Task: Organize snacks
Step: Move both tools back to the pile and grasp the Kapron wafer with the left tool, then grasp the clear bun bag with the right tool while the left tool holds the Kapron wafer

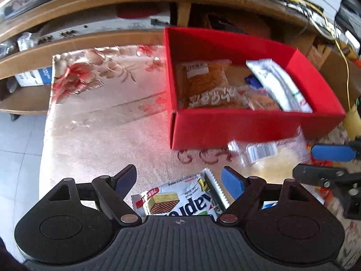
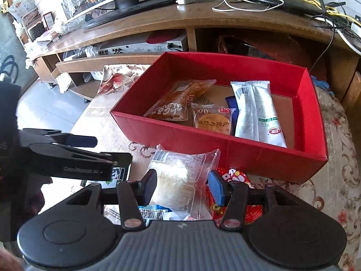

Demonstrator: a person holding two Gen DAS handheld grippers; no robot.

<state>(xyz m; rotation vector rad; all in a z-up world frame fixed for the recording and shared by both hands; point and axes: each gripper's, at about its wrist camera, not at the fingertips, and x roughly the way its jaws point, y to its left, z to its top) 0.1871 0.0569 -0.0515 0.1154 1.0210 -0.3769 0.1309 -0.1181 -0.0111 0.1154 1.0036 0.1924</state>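
A red box (image 1: 248,126) (image 2: 180,135) on the floral tablecloth holds an orange snack bag (image 2: 178,101), a round cake packet (image 2: 212,119) and a white-silver packet (image 2: 257,113). My left gripper (image 1: 179,180) is open above a white wafer packet (image 1: 178,199). My right gripper (image 2: 182,185) has its jaws around a clear bread packet (image 2: 180,178), which also shows in the left wrist view (image 1: 270,155); I cannot tell whether the pads press it. A red snack packet (image 2: 234,176) lies under it.
A wooden TV stand (image 2: 203,20) with cables and a shelf device (image 2: 144,45) stands behind the box. The tablecloth (image 1: 101,113) stretches left of the box. The left gripper (image 2: 67,158) shows at the left of the right wrist view.
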